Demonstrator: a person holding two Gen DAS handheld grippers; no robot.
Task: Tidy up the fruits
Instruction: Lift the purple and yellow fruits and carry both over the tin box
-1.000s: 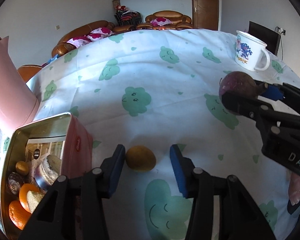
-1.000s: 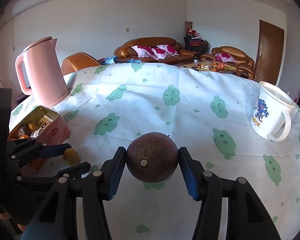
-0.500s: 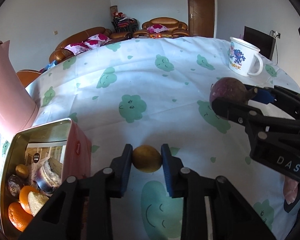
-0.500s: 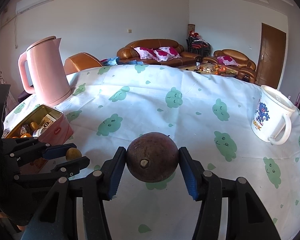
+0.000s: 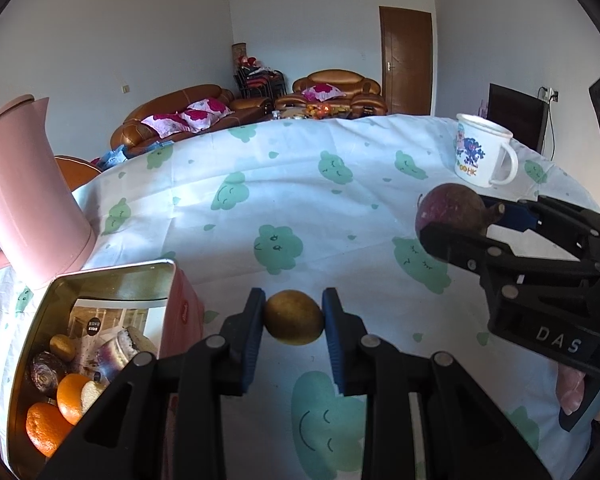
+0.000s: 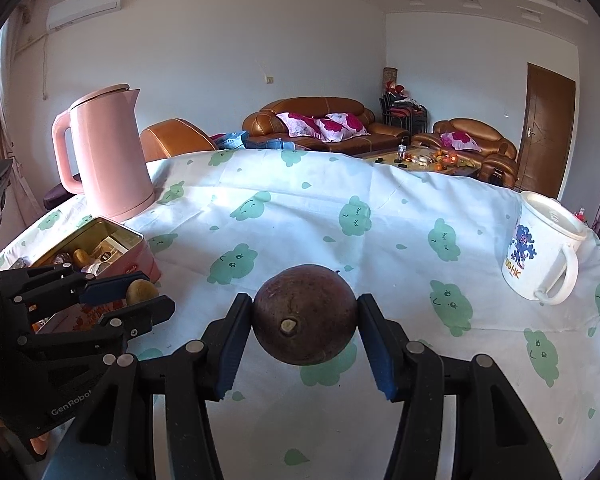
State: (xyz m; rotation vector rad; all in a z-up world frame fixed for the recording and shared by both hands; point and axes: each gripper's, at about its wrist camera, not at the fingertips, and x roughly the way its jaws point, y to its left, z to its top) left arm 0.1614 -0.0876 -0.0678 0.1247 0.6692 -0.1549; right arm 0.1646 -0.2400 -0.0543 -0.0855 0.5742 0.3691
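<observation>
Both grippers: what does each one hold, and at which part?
Left gripper holds a small yellow-brown fruit by its two sides. Right gripper holds a round dark fruit by its sides.

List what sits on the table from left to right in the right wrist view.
Left gripper holding a small yellow-brown fruit → dark round fruit in the right gripper → white mug.

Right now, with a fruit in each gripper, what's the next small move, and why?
Probably carry the left gripper over the open pink tin and release there. It is shut on the small yellow-brown fruit, the tin sits just to its left with oranges inside, and room shows.
</observation>
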